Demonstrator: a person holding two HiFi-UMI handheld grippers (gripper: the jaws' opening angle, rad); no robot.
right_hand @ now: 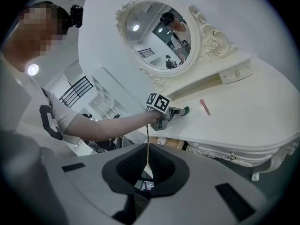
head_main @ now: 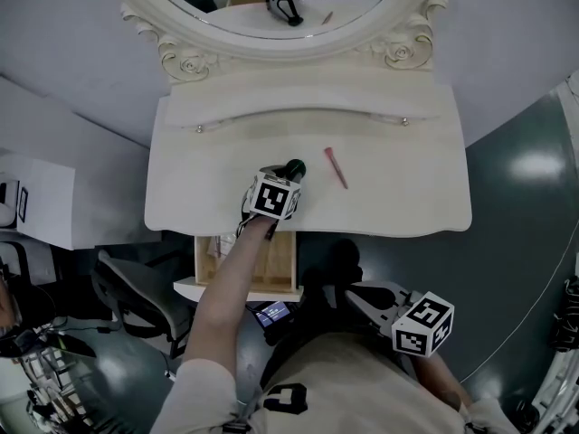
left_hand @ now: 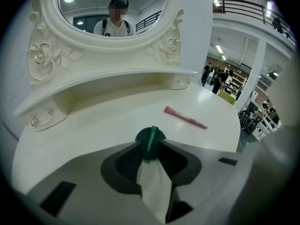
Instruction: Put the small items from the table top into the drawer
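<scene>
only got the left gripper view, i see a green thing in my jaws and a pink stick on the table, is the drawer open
Observer: Yes. The head view shows the drawer pulled out under the table's front edge, just below the left gripper and its green item.
Operator: anything in it
Observer: A pale item lies in its back left corner. The person's arm hides much of the rest.
Operator: where's my right gripper
Observer: The right gripper is off the table, low by the person's body, with its jaws together on nothing.
</scene>
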